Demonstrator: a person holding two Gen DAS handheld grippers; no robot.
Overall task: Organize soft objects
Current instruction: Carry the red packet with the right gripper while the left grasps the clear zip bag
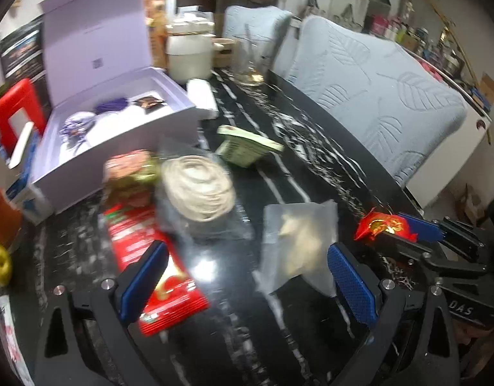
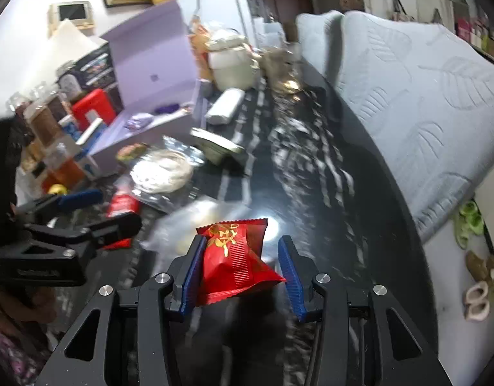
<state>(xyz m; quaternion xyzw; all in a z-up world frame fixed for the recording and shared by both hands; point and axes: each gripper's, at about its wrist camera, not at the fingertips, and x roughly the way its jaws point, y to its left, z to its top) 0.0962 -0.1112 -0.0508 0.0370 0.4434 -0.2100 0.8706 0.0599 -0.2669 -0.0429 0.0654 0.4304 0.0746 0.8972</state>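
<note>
Over black table (image 2: 359,225) | right gripper (image 2: 243,268) tilted down, gripping red packet (image 2: 237,267)

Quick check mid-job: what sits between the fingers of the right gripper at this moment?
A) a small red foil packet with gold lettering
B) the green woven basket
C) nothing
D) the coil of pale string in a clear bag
A: the right wrist view shows the small red foil packet with gold lettering between the blue fingers of the right gripper, raised off the black marble table.
</note>
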